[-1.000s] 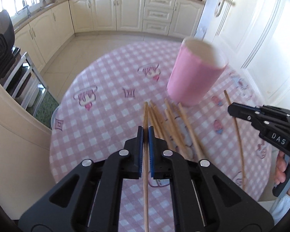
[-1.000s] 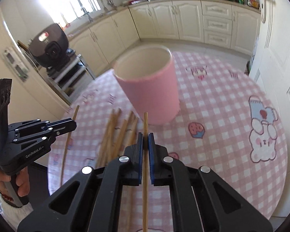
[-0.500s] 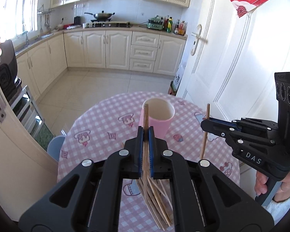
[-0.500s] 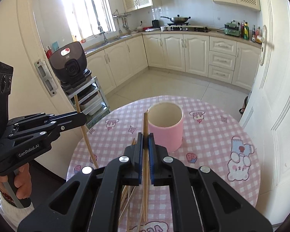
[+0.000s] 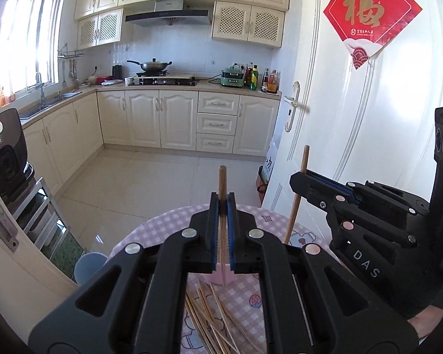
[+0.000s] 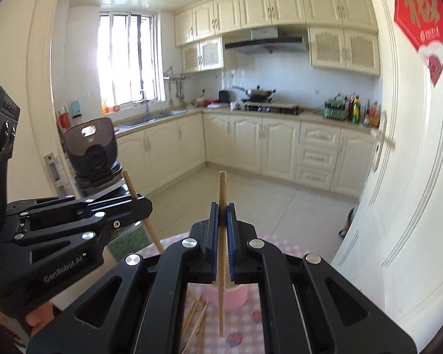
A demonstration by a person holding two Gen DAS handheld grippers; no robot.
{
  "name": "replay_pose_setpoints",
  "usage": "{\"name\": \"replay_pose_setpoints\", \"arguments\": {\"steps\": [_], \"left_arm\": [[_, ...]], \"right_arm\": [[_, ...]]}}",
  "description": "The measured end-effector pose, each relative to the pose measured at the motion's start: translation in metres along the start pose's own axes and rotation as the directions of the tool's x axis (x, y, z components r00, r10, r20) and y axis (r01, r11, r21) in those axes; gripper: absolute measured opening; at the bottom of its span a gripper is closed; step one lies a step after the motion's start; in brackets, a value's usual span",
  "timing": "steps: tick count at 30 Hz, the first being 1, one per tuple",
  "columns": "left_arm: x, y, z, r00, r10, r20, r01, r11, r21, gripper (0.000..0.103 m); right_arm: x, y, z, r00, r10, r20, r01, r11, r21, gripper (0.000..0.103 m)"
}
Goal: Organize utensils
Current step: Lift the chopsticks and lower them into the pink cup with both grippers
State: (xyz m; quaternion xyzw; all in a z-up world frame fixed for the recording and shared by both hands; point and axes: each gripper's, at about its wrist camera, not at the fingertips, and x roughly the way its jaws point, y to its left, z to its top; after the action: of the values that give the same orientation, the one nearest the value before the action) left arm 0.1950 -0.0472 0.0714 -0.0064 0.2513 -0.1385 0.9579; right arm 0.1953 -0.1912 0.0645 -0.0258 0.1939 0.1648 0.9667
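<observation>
In the left wrist view my left gripper (image 5: 222, 198) is shut on a wooden chopstick (image 5: 222, 177) that stands upright between its blue pads. To its right, my right gripper (image 5: 294, 179) grips a second chopstick (image 5: 295, 206). The right wrist view shows the right gripper (image 6: 222, 206) shut on its chopstick (image 6: 221, 265), and the left gripper (image 6: 146, 202) clamping the other chopstick (image 6: 152, 231). Both hang high above the pink-checked table (image 6: 265, 242). The pink cup (image 6: 236, 298) is mostly hidden under the grippers. Several loose chopsticks (image 5: 209, 309) lie on the cloth beside it.
A white door (image 5: 339, 118) with a handle stands close on the right. On the left, a black appliance (image 5: 3, 153) sits on a metal rack. A pale blue stool or bin (image 5: 90, 265) is by the table's left edge. Kitchen cabinets (image 5: 177, 118) line the far wall.
Both grippers have risen well above the table, each with its chopstick, and tilted up toward the kitchen. The pink cup has dropped from mid-frame to under the grippers.
</observation>
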Motion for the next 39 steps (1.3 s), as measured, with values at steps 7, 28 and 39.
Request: {"name": "replay_pose_setpoints", "arguments": {"steps": [7, 28, 39], "left_arm": [[0.010, 0.001, 0.019, 1.000, -0.010, 0.027, 0.010, 1.000, -0.009, 0.005], [0.060, 0.010, -0.012, 1.000, -0.006, -0.011, 0.006, 0.999, -0.032, 0.006], [0.069, 0.014, -0.038, 0.997, -0.004, -0.083, 0.003, 1.000, -0.014, 0.006]], "right_arm": [[0.024, -0.011, 0.014, 0.995, -0.029, 0.096, 0.025, 0.999, 0.044, 0.004], [0.049, -0.025, -0.017, 0.997, -0.006, 0.077, 0.000, 0.997, 0.082, 0.004], [0.052, -0.026, -0.039, 1.000, 0.004, 0.026, -0.006, 0.996, 0.087, 0.004]]}}
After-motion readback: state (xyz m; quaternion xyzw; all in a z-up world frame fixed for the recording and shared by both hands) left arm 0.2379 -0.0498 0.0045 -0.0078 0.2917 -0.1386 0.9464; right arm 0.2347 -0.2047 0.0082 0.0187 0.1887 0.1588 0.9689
